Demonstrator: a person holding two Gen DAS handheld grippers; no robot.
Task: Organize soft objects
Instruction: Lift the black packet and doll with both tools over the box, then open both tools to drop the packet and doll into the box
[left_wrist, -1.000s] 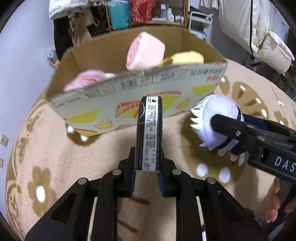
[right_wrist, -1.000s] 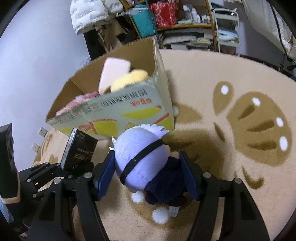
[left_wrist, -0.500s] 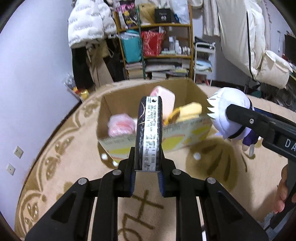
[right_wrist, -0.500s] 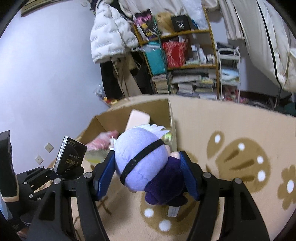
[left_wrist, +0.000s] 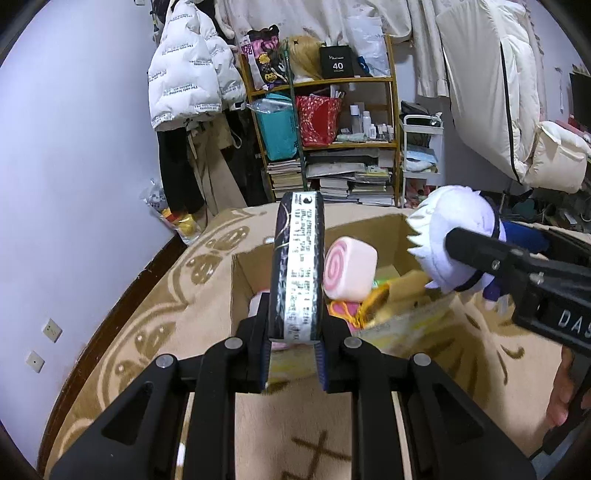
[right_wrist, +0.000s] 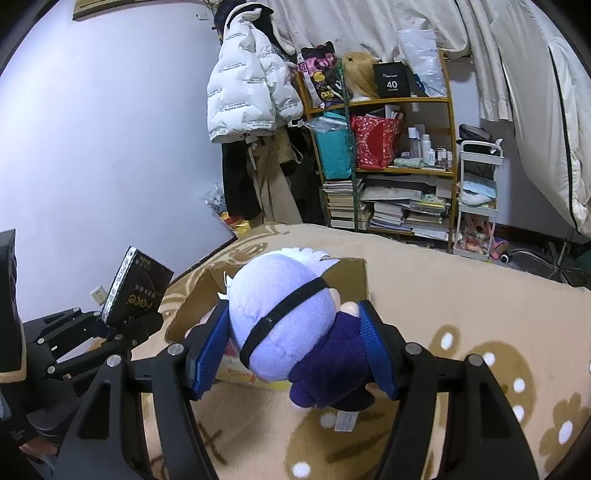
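My left gripper (left_wrist: 293, 363) is pressed as tight as it goes on a slim black packet (left_wrist: 297, 269), pads clamping its lower end, packet standing upright out of the jaws with the white label strip facing me. From the right wrist view the same packet (right_wrist: 138, 290) shows its broad black face, tilted, held off to the left.

My right gripper (right_wrist: 291, 345) is about half spread, blue pads (right_wrist: 208, 350) squeezing a plush doll (right_wrist: 284, 317) from both sides: pale lilac head with a black band on the left pad, dark purple body against the right pad. Doll hangs clear of the rug (right_wrist: 461, 295). A white tag dangles under it.

Both held items sit above the near edge of the open cardboard box (left_wrist: 240, 273), which stands on the tan patterned rug. In the box: a pink swirl-roll plush (left_wrist: 349, 273), something yellow (left_wrist: 402, 291) beside it, a pink item low on the left, partly hidden behind the packet.

Part of a hand (left_wrist: 561, 402) shows at the right edge of the left view, behind the right gripper's body.
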